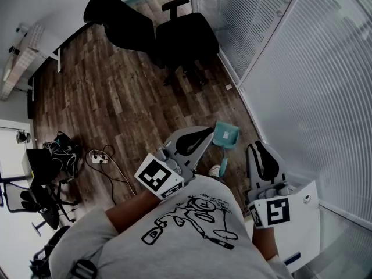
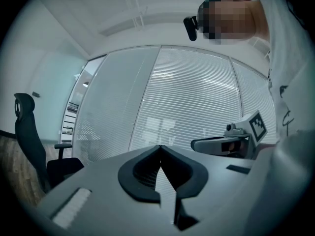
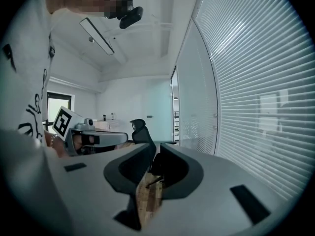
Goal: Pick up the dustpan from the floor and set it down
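A teal dustpan (image 1: pixel 225 135) lies on the wood floor close to the glass wall, its handle (image 1: pixel 224 165) pointing toward the person's feet. Both grippers are held level above the floor and carry nothing. My left gripper (image 1: pixel 207 132) hovers just left of the dustpan pan, and its jaw tips meet, so it is shut (image 2: pixel 160 147). To the right of the handle is my right gripper (image 1: pixel 255 147), whose jaws stand a narrow gap apart with nothing between them (image 3: pixel 156 146). Each gripper view also catches the other gripper off to the side; neither shows the dustpan.
Two black office chairs (image 1: pixel 174 36) stand further along the glass wall with blinds (image 1: pixel 302 68). A power strip with cables (image 1: pixel 99 157) and dark bags (image 1: pixel 58 150) lie on the floor at left. A white cabinet (image 1: pixel 302 225) is at lower right.
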`<action>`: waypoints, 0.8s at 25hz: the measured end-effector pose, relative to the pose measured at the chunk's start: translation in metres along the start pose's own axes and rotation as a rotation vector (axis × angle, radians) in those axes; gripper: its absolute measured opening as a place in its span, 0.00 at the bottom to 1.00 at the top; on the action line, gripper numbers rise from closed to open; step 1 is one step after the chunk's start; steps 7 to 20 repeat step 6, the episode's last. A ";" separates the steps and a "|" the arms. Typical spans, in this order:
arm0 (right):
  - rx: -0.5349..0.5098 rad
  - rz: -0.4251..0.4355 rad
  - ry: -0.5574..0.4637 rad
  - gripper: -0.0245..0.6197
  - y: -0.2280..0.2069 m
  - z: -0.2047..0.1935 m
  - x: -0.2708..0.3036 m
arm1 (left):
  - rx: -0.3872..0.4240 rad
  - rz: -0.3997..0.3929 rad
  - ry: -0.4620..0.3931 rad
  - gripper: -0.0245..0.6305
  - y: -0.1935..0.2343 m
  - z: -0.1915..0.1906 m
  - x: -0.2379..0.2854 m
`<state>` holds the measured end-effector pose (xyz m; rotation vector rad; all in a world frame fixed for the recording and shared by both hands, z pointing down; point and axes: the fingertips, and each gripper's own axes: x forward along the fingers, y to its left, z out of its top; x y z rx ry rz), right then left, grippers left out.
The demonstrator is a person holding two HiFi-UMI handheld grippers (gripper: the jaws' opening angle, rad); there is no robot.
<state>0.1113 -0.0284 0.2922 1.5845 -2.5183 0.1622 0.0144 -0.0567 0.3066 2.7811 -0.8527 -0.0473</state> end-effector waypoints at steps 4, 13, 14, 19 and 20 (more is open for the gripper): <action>0.005 0.001 0.000 0.13 0.002 0.000 0.000 | -0.001 -0.002 0.001 0.04 0.000 0.001 -0.002; 0.008 0.001 0.005 0.13 0.002 0.000 0.001 | -0.002 -0.003 0.001 0.04 0.000 0.002 -0.003; 0.008 0.001 0.005 0.13 0.002 0.000 0.001 | -0.002 -0.003 0.001 0.04 0.000 0.002 -0.003; 0.008 0.001 0.005 0.13 0.002 0.000 0.001 | -0.002 -0.003 0.001 0.04 0.000 0.002 -0.003; 0.008 0.001 0.005 0.13 0.002 0.000 0.001 | -0.002 -0.003 0.001 0.04 0.000 0.002 -0.003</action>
